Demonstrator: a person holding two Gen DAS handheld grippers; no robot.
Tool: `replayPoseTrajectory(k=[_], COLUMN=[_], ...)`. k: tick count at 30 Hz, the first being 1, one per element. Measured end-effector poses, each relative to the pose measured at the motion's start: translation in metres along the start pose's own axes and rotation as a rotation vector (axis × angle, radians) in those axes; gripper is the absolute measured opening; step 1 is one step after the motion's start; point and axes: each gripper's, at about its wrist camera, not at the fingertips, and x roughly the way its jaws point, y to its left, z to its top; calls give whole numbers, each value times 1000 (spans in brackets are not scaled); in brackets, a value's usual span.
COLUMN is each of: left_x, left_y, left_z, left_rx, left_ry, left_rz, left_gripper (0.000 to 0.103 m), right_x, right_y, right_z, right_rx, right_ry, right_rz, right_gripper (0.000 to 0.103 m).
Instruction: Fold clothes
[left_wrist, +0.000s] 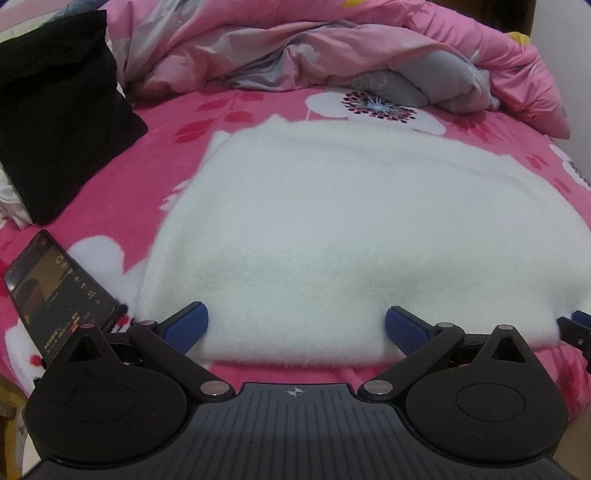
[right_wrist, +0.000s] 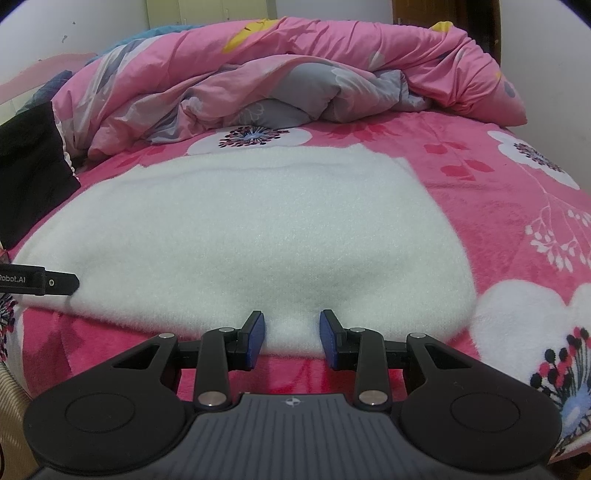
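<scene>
A white fluffy garment (left_wrist: 351, 221) (right_wrist: 240, 229) lies folded flat on the pink floral bed sheet (left_wrist: 155, 166) (right_wrist: 498, 221). My left gripper (left_wrist: 295, 326) stands wide open at the garment's near edge, its blue pads well apart with fabric between them but not pressed. My right gripper (right_wrist: 292, 332) is shut on the same near edge further right; the fabric bunches between its blue pads and dimples just above them. The right gripper's tip (left_wrist: 576, 328) shows at the left wrist view's right border, and a black finger (right_wrist: 55, 282) of the left gripper at the right wrist view's left border.
A black garment (left_wrist: 55, 129) (right_wrist: 29, 173) lies at the left of the bed. A phone (left_wrist: 55, 291) with a lit screen rests near the bed's front-left edge. A crumpled pink and grey quilt (left_wrist: 332, 48) (right_wrist: 295, 74) fills the back.
</scene>
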Motion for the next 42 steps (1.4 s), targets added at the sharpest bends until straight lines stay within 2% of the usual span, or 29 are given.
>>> replayPoseTrajectory(k=[37, 42], left_x=[2, 2], left_y=[0, 0], left_z=[1, 1], left_rx=[1, 2], left_ry=[3, 4], left_rz=[10, 11], left_gripper=[103, 103], right_x=[-4, -9], right_y=[2, 4], right_z=[-2, 7], right_rx=[6, 7], right_ry=[-29, -19], right_rz=[-9, -8], right_gripper=[36, 43])
